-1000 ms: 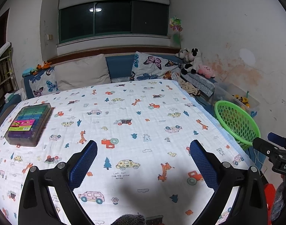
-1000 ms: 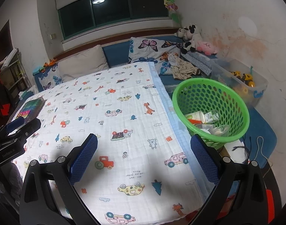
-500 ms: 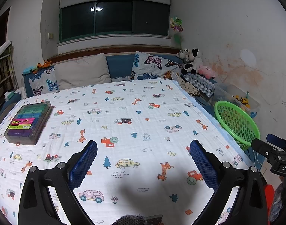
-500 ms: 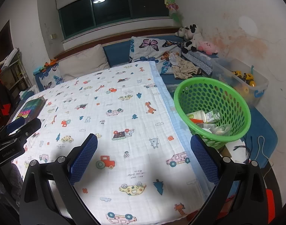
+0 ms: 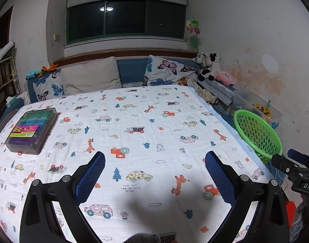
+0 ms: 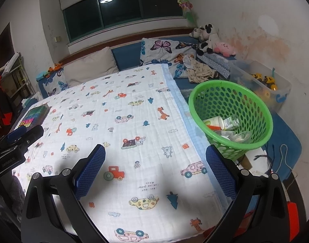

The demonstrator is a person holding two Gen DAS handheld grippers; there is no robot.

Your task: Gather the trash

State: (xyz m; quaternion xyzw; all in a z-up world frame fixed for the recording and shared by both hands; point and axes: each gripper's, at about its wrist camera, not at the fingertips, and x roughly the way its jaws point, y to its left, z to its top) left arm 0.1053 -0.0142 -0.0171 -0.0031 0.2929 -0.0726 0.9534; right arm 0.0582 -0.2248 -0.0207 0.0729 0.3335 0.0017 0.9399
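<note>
I hold both grippers empty, fingers spread wide, over the near bed (image 5: 154,121). The left gripper (image 5: 154,174) faces mid-bed; the right gripper (image 6: 155,168) sits nearer the basket (image 6: 253,105), off the bed's right edge, trash (image 6: 225,123) inside. I see none loose on the bed.

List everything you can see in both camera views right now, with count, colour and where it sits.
basket: 1, green, beside the bed's right edge
trash: several pieces, mixed colours, inside the basket
blanket: 1, white with cartoon prints, over the bed
marker case: 1, clear with coloured contents, on the blanket's left
pillows: several, beige and butterfly print, at the headboard
plush toys: several, far right corner
storage bin: 1, clear, by the wall
left gripper: open, empty
right gripper: open, empty
</note>
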